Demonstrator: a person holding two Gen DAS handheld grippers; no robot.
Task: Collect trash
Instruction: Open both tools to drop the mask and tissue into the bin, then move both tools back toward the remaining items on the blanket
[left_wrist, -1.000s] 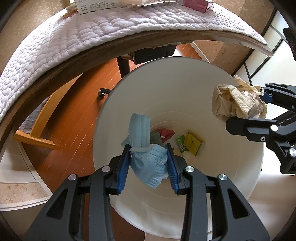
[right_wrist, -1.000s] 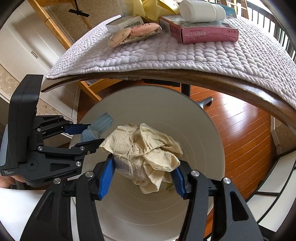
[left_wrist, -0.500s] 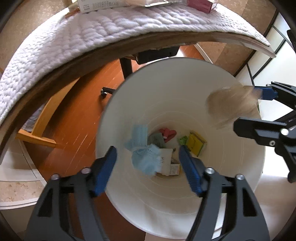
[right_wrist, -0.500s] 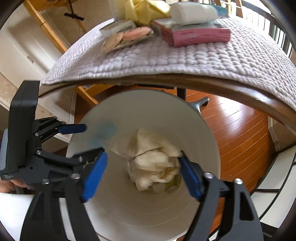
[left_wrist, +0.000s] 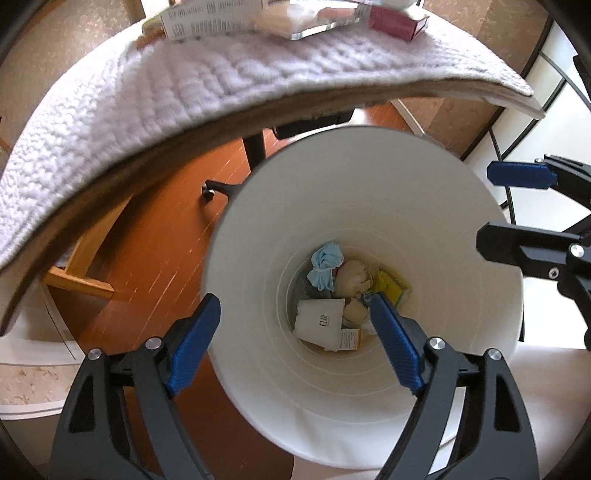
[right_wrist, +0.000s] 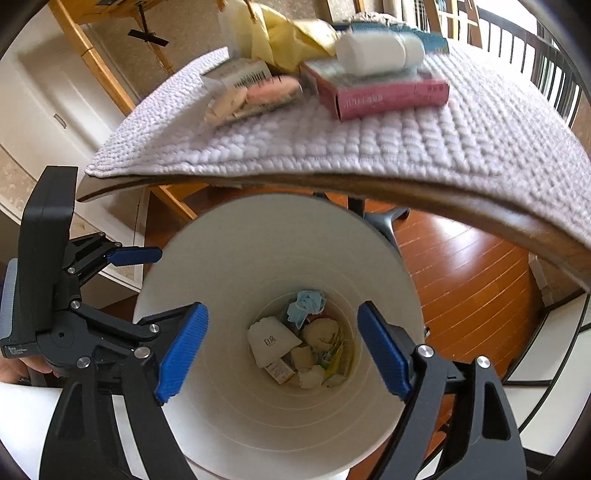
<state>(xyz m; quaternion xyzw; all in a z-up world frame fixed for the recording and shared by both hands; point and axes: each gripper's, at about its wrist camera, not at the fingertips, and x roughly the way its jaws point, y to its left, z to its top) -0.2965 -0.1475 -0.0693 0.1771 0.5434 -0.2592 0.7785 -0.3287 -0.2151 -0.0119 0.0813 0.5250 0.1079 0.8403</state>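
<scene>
A white trash bin (left_wrist: 369, 177) (right_wrist: 258, 236) stands on the floor below the table edge. At its bottom lie a blue face mask (left_wrist: 324, 266) (right_wrist: 305, 305), a crumpled beige paper towel (left_wrist: 352, 282) (right_wrist: 324, 331), a white packet (left_wrist: 320, 323) (right_wrist: 272, 341), a yellow wrapper (left_wrist: 389, 286) and other scraps. My left gripper (left_wrist: 293, 341) is open and empty above the bin's near rim. My right gripper (right_wrist: 282, 347) is open and empty above the bin; it also shows in the left wrist view (left_wrist: 513, 205), and the left gripper shows in the right wrist view (right_wrist: 147, 282).
A table with a quilted lavender cloth (left_wrist: 184, 96) (right_wrist: 369, 147) overhangs the bin. On it lie a pink box (right_wrist: 384, 96), a white bottle (right_wrist: 376, 53), wrapped snacks (right_wrist: 255, 96) and yellow packaging (right_wrist: 291, 40). A red-brown wooden floor (left_wrist: 155, 258) and a chair base (left_wrist: 221, 188) lie beside the bin.
Both grippers opened. The blue mask fell from the left gripper and the paper towel from the right gripper into the bin, where both now lie at the bottom.
</scene>
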